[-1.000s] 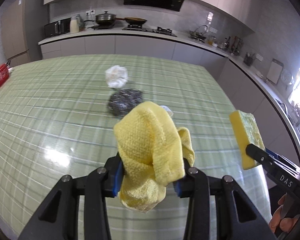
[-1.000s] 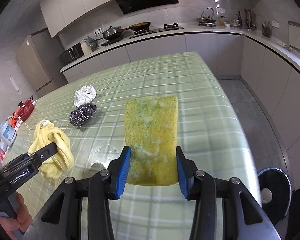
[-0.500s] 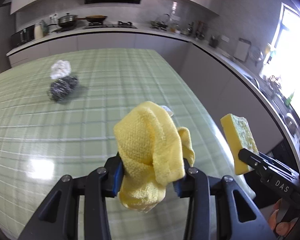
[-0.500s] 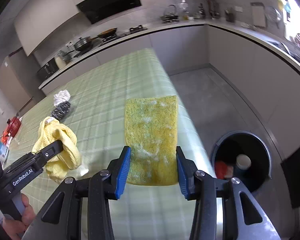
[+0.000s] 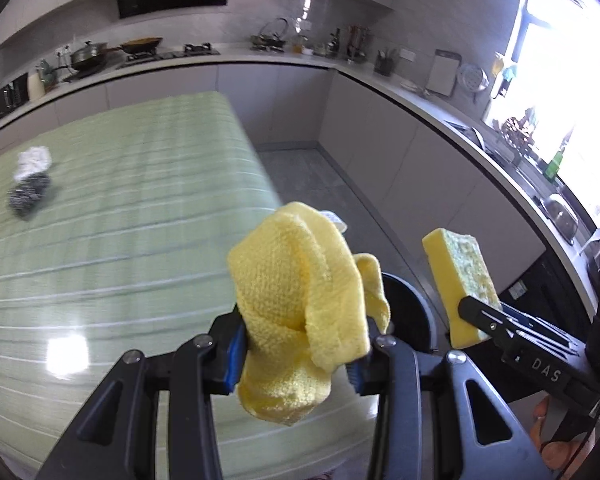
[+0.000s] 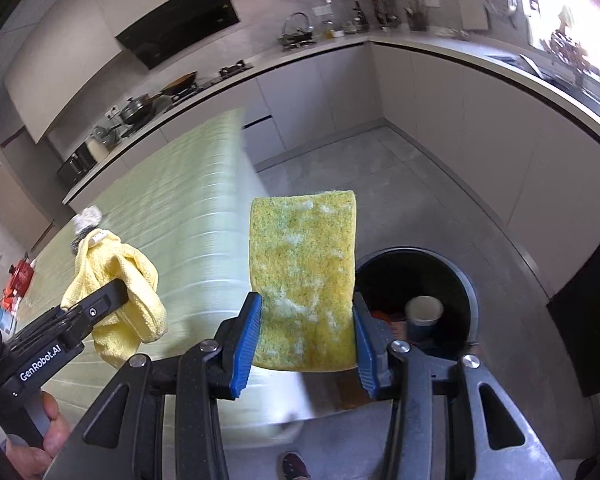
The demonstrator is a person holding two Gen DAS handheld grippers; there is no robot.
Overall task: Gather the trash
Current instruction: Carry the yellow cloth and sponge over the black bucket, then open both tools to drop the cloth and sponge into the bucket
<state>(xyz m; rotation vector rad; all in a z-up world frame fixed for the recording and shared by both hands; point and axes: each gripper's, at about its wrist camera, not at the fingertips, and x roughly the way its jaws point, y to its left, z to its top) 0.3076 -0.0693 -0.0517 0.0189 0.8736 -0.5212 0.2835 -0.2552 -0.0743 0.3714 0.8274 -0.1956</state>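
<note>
Right wrist view: right gripper (image 6: 306, 334) clamps sponge (image 6: 303, 276), left gripper (image 5: 296, 350) clamps yellow cloth (image 5: 300, 300); carrying step. Next: centre both over trash bin (image 6: 470, 288), lower right, then release.

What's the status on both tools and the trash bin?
Left tool shut on yellow cloth. Right tool shut on sponge. Bin open, path unobstructed.

Cloth (image 5: 300, 300): yellow woven fabric, coarse, matt. Sponge (image 6: 304, 280): yellow foam, rough green-flecked scouring face. Bench (image 5: 120, 220) cover: green checked, glossy, reflecting light. Scourer (image 5: 28, 196): grey metal wire. Tool pads (image 6: 246, 340): blue, ribbed, on matt black plastic arms. Floor (image 6: 380, 168): matt grey.
</note>
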